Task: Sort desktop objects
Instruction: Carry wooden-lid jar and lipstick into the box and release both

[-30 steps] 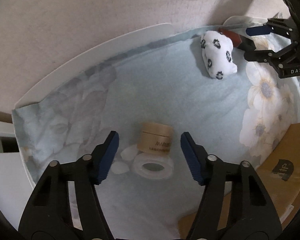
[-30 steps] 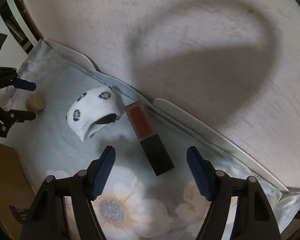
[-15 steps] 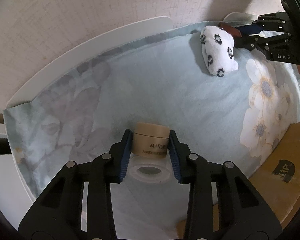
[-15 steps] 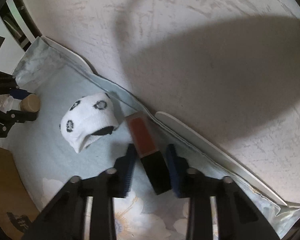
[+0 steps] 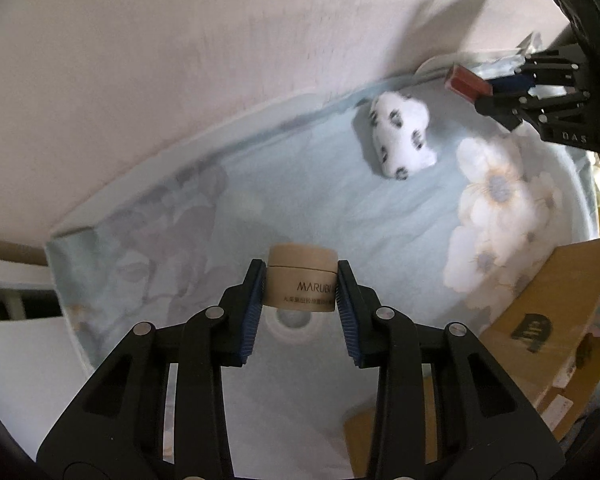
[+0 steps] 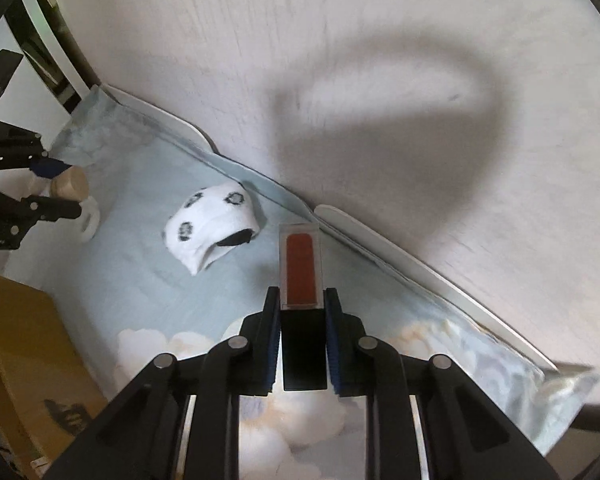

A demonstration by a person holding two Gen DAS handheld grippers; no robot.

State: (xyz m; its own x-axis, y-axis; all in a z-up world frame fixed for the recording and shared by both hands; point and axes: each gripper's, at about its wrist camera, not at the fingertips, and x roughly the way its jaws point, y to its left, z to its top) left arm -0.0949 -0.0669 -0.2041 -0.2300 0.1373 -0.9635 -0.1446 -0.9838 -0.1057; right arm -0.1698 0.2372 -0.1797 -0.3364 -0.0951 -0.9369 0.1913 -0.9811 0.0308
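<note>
Since both tools were apart a second ago, left gripper [image 5: 300, 288] now clamps jar [image 5: 302, 280]; right gripper [image 6: 302, 320] clamps lipstick [image 6: 301, 268] | both lifted, sorting can proceed

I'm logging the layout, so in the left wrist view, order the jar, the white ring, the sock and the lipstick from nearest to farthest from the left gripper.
1. Jar: clamped between the jaws of the left gripper.
2. White ring: on the cloth just under the jar.
3. Sock: far, right of centre.
4. Lipstick: farthest, upper right, in the right gripper.
</note>
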